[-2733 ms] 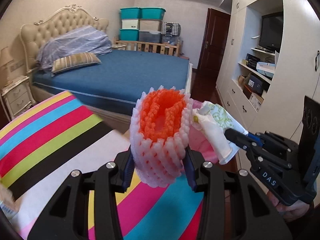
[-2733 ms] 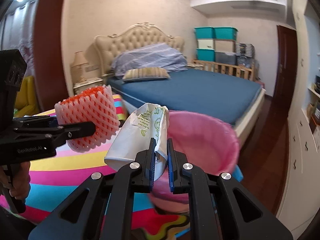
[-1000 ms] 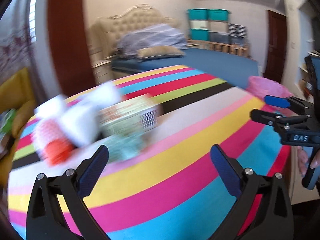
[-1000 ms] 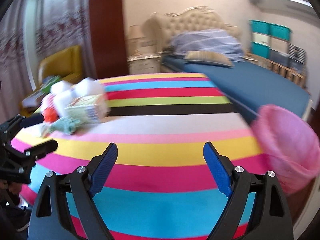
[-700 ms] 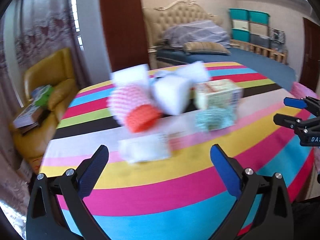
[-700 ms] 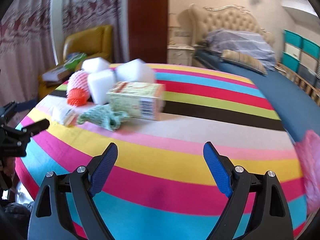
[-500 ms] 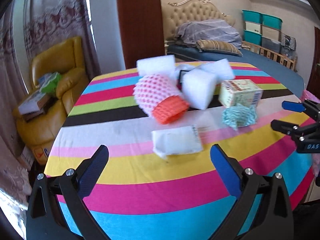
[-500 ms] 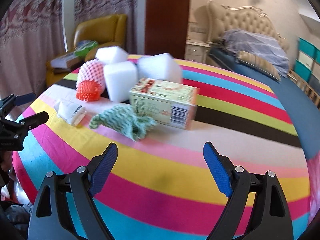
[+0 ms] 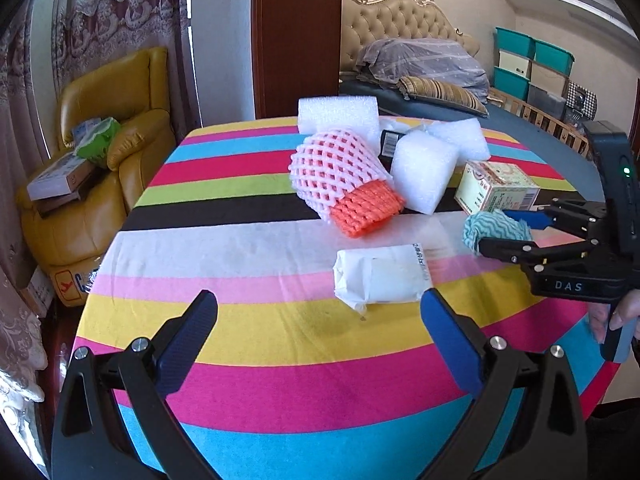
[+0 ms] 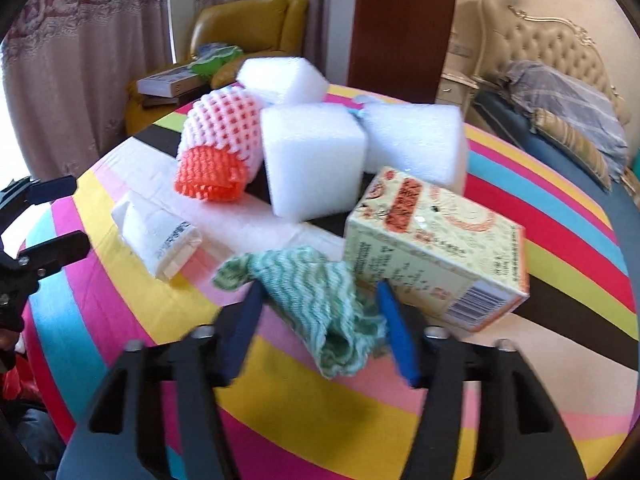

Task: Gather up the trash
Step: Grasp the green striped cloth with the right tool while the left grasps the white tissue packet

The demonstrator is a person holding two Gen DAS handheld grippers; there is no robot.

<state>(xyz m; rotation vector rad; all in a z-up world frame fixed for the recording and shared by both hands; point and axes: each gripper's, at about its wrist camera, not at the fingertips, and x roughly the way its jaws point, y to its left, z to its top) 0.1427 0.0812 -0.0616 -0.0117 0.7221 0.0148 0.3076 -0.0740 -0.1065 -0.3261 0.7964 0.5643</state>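
Note:
Trash lies on the striped tablecloth (image 9: 280, 360). A white paper packet (image 9: 380, 276) lies just ahead of my open, empty left gripper (image 9: 318, 312). Behind it are a pink and orange foam net (image 9: 344, 180), white foam blocks (image 9: 422, 168) and a printed carton (image 9: 496, 192). My right gripper (image 10: 320, 320) is open, its fingers on either side of a crumpled green and white cloth (image 10: 316, 284), apart from it. The carton (image 10: 436, 240), foam blocks (image 10: 312, 160), net (image 10: 216, 152) and packet (image 10: 160, 236) also show in the right wrist view. The right gripper (image 9: 516, 232) shows at the cloth (image 9: 496, 230).
A yellow armchair (image 9: 100, 152) with books stands left of the table. A bed (image 9: 420, 80) with a tufted headboard lies beyond, with stacked storage boxes (image 9: 532, 68) at the far right. The table edge curves close on the left and near sides.
Both grippers let go of the net and bag over the pink bin, opened, and swung left to the table. The right gripper has closed in around the green cloth.

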